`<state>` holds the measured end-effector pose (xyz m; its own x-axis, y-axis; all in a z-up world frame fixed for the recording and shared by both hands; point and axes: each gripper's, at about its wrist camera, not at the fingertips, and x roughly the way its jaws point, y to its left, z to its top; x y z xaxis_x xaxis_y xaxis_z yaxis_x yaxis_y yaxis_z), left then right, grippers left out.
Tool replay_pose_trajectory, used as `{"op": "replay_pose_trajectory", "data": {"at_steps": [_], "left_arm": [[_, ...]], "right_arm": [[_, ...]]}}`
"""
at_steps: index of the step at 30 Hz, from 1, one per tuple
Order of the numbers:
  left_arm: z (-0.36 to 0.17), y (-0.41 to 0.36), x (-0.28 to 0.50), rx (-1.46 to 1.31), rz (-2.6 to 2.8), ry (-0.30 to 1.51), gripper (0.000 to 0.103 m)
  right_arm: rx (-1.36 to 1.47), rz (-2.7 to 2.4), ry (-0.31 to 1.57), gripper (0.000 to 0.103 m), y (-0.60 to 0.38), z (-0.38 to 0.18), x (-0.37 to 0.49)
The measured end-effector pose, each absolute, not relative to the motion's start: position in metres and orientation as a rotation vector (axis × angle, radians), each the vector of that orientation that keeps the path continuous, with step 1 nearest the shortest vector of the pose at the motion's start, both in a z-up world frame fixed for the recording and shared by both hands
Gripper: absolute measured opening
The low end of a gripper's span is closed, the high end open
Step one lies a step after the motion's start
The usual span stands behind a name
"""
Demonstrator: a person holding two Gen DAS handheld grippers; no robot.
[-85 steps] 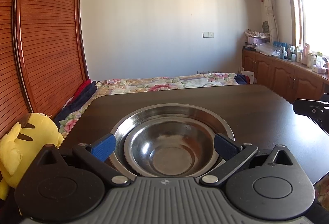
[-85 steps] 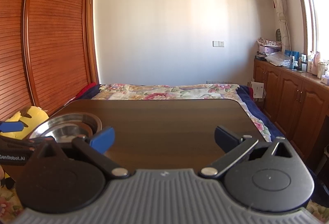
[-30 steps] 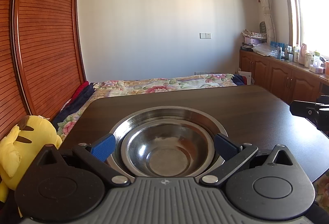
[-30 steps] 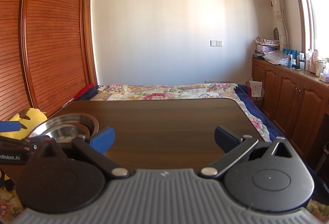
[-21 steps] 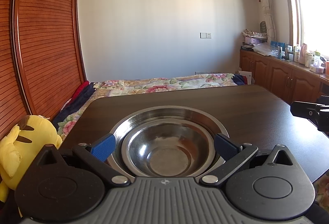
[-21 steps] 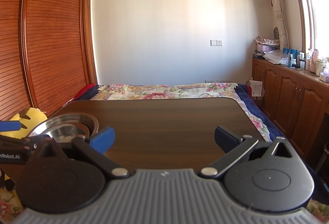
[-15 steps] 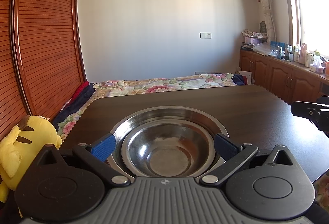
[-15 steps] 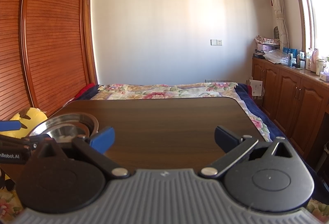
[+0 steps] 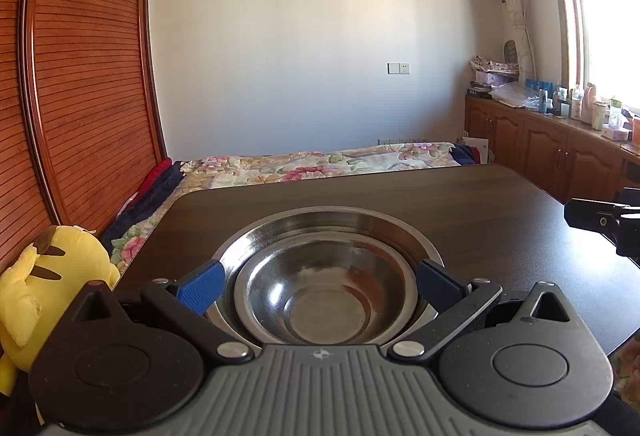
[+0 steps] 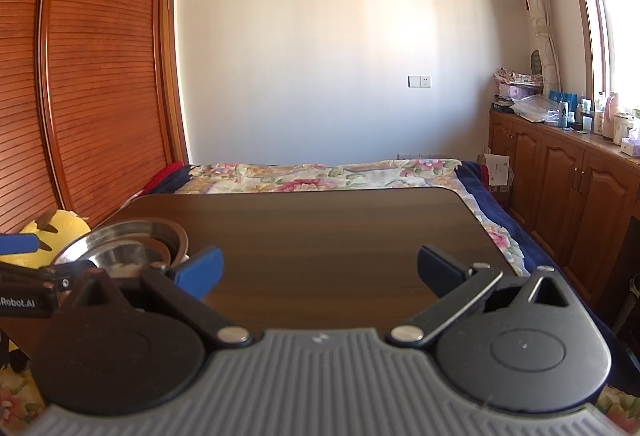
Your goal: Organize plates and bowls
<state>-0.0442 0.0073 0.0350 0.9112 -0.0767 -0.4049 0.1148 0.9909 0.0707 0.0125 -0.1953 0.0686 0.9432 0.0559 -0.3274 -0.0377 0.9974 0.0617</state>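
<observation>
Both claws are held apart and nothing is gripped; the left gripper [image 9: 320, 286] is poised at the near edge of the nested steel dishes, its blue pads flanking them on either side without visible contact, while the right gripper [image 10: 318, 268] is spread over bare wood well to the right of them.

Several mishaps can be foreseen as a matter of judgement; were the left claw closed from this stance, the pads would probably be met by the curved, polished wall of the outer dish [image 9: 394, 232], and a slip or a skid toward the far side of the table [image 9: 500, 204] might be caused; were only the inner bowl [image 9: 326, 296] caught, the outer one could be dragged along and dropped with a clatter; the stack lies near the left edge of the table, so a push leftward could send it over, toward the yellow plush toy [image 9: 44, 288] beside that edge.

The inner bowl is seen seated inside the wider dish, both upright and seemingly empty; the metal is bright and reflective, with a dull brownish patch on the bowl's right inner wall, which may be only a reflection; from the right wrist view the pair is partly hidden behind the left gripper's body.
</observation>
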Motion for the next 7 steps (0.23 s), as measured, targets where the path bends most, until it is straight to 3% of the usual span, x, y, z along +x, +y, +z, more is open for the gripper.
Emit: {"op": "replay_pose_trajectory", "data": {"at_steps": [7], "left_arm": [[0.0349,0.0070,-0.0447,0.093,-0.100,0.412,0.102]], "right_arm": [[0.052,0.049,0.337,0.103,-0.1953,0.0687,0.0123]]}}
